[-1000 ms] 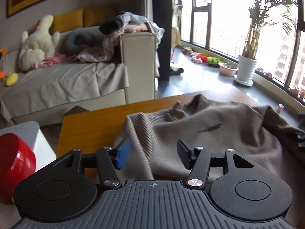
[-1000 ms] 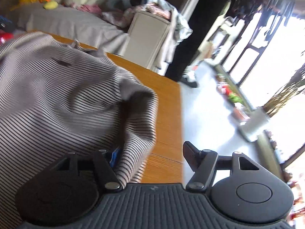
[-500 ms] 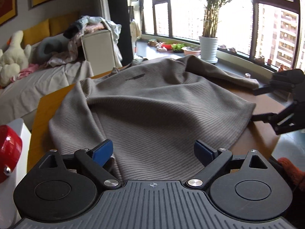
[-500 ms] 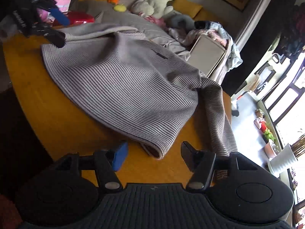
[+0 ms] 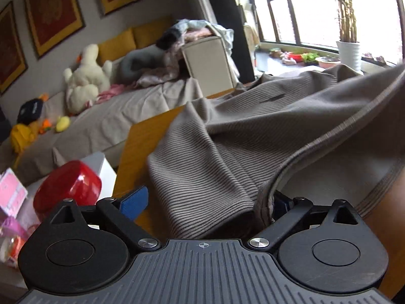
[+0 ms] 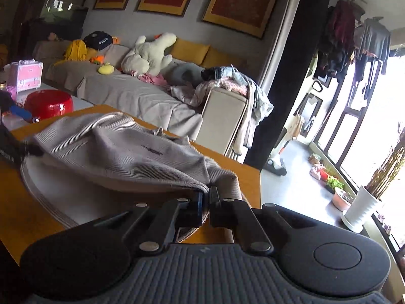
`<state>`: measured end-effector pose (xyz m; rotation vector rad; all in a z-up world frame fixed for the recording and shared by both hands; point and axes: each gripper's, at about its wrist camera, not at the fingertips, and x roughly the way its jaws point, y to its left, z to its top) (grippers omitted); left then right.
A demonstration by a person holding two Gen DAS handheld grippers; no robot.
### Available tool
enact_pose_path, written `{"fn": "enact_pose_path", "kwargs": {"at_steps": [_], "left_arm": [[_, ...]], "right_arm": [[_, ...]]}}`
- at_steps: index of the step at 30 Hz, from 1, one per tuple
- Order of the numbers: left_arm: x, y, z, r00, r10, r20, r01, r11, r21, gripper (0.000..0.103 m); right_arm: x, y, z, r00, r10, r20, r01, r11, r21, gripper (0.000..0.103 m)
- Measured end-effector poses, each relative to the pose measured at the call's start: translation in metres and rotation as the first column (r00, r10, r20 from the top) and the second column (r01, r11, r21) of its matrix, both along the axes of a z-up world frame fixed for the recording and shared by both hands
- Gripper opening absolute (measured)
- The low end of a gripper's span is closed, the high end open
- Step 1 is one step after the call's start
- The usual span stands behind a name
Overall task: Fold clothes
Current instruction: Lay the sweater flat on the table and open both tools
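Clamped the right gripper (image 6: 206, 197) fully shut on the hem of the sweater (image 6: 126, 157), after hanging wide open over flat cloth half a second before, and raised that edge off the table (image 6: 15, 202). Kept the left gripper (image 5: 207, 200) spread wide, holding nothing, with the sweater's near corner bunched between its fingers. Probably ready for the first fold once closed on that corner too.

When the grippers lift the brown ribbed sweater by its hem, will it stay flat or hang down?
Probably it hangs: the sweater already sags between the right gripper and the table. Its soft folds suggest it is floppy and light.
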<state>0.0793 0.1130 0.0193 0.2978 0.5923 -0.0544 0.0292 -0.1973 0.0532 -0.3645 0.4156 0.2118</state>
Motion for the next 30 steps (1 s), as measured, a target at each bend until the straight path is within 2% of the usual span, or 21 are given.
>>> {"fn": "enact_pose_path", "kwargs": {"at_steps": [1,3,4,5,7,8,10,13,15,18,20,22,24,25,26,30], "left_arm": [[-0.001,0.003,0.0,1.0,-0.009,-0.01,0.009,1.0,-0.013,0.099],[-0.004,0.008,-0.001,0.999,-0.031,-0.03,0.03,0.999,-0.036,0.098],[-0.006,0.008,-0.003,0.998,-0.047,-0.037,0.045,0.998,-0.032,0.098],[-0.008,0.008,-0.005,0.998,-0.048,-0.046,0.046,0.998,-0.031,0.098],[-0.011,0.01,-0.01,0.998,-0.029,-0.064,0.026,0.999,-0.037,0.099],[-0.013,0.013,-0.011,0.997,-0.008,-0.074,0.005,0.999,-0.045,0.099],[-0.017,0.021,-0.01,0.995,0.032,-0.09,-0.038,0.997,-0.064,0.099],[-0.033,0.037,-0.002,0.994,0.046,-0.096,-0.056,0.993,-0.101,0.099],[-0.045,0.04,0.0,0.992,-0.015,-0.127,-0.003,0.99,-0.139,0.099],[-0.065,0.036,0.0,0.971,-0.155,-0.181,0.124,0.977,-0.172,0.098],[-0.076,0.036,0.002,0.955,-0.224,-0.195,0.192,0.966,-0.171,0.098],[-0.085,0.037,0.006,0.938,-0.283,-0.199,0.249,0.952,-0.179,0.098],[-0.086,0.044,0.015,0.927,-0.329,-0.182,0.284,0.93,-0.232,0.099],[-0.085,0.048,0.021,0.923,-0.346,-0.165,0.296,0.917,-0.265,0.099],[-0.082,0.051,0.028,0.922,-0.359,-0.143,0.307,0.905,-0.296,0.1],[-0.057,0.05,0.052,0.926,-0.375,-0.045,0.331,0.862,-0.385,0.103]], "right_arm": [[-0.002,-0.001,-0.011,1.0,-0.013,-0.019,0.013,1.0,0.01,0.011],[-0.004,0.0,-0.034,0.997,-0.039,-0.063,0.041,0.999,0.023,0.024],[-0.004,0.001,-0.046,0.995,-0.05,-0.086,0.053,0.998,0.03,0.035],[-0.003,0.002,-0.058,0.993,-0.063,-0.103,0.066,0.997,0.031,0.038],[-0.001,0.005,-0.073,0.99,-0.094,-0.105,0.095,0.995,0.004,0.037],[-0.001,0.006,-0.078,0.989,-0.114,-0.096,0.113,0.993,-0.015,0.031],[-0.004,-0.004,-0.07,0.988,-0.115,-0.106,0.116,0.993,0.009,0.016],[-0.017,-0.016,-0.057,0.989,-0.086,-0.118,0.09,0.996,0.026,0.016],[-0.031,-0.018,-0.057,0.989,-0.06,-0.138,0.059,0.998,-0.007,0.016],[-0.049,-0.023,-0.061,0.982,-0.003,-0.189,-0.003,0.999,-0.033,0.036],[-0.059,-0.031,-0.058,0.98,0.024,-0.196,-0.032,0.999,-0.037,0.064],[-0.066,-0.04,-0.047,0.98,0.043,-0.194,-0.048,0.999,-0.023,0.07],[-0.068,-0.045,-0.033,0.98,0.058,-0.188,-0.058,0.998,0.008,0.071],[-0.067,-0.046,-0.027,0.979,0.073,-0.189,-0.07,0.997,0.023,0.075],[-0.065,-0.047,-0.021,0.977,0.091,-0.192,-0.086,0.996,0.037,0.084],[-0.059,-0.048,0.0,0.965,0.152,-0.213,-0.14,0.988,0.073,0.096]]}}
